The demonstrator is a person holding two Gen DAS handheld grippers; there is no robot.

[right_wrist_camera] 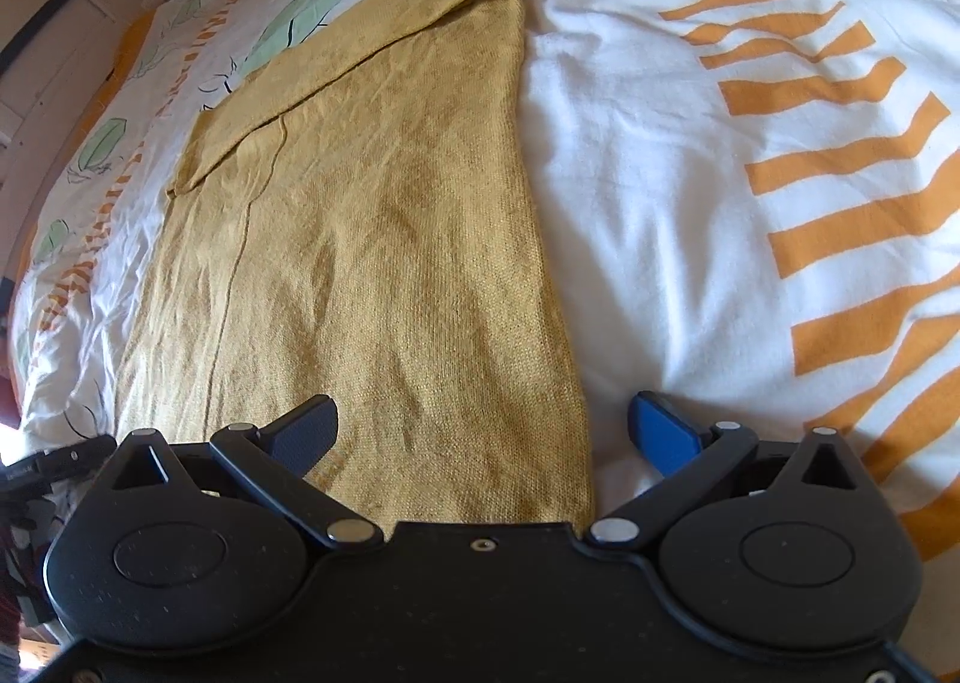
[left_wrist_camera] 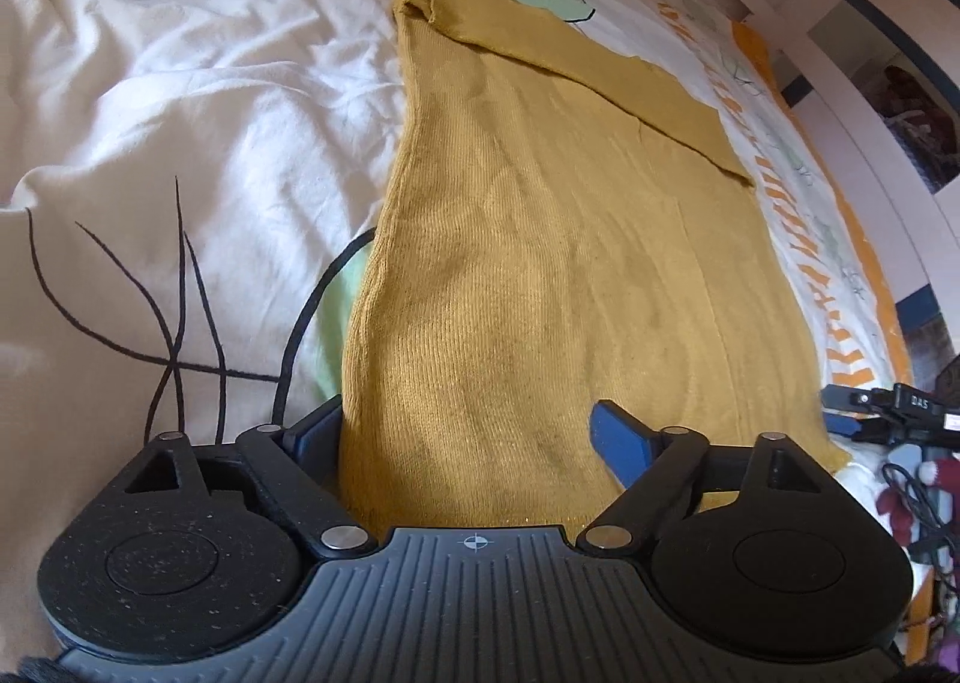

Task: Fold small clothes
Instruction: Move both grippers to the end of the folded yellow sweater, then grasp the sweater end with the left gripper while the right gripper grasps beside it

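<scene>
- Sweater (left_wrist_camera: 540, 275): a mustard-yellow knit, lying flat on the bed, stretching away from both of your grippers. It narrows toward the far end in both views. One sleeve (right_wrist_camera: 336, 53) is folded diagonally across the upper body, its cuff reaching the outer side edge.
- Sweater fabric: fine ribbed knit with soft shallow creases; a long seam line runs lengthwise near the left edge in the right wrist view. The near hem lies directly at both grippers.
- Duvet cover (left_wrist_camera: 180, 83): white rumpled cotton printed with orange stripes (right_wrist_camera: 840, 173), pale green leaves and thin black line drawings; it lies under the whole sweater.
- Left gripper (left_wrist_camera: 468, 437): black body with blue finger pads, held low over the near hem. Your fingers are spread wide, one pad at the sweater's left edge, the other over the fabric; nothing is pinched between them.
- Right gripper (right_wrist_camera: 486, 431): same build, also low at the near hem. Your fingers are spread wide, the left pad over the knit, the right pad over bare duvet cover beside the sweater's right edge; nothing is held.
- Each gripper shows at the edge of the other's view.
</scene>
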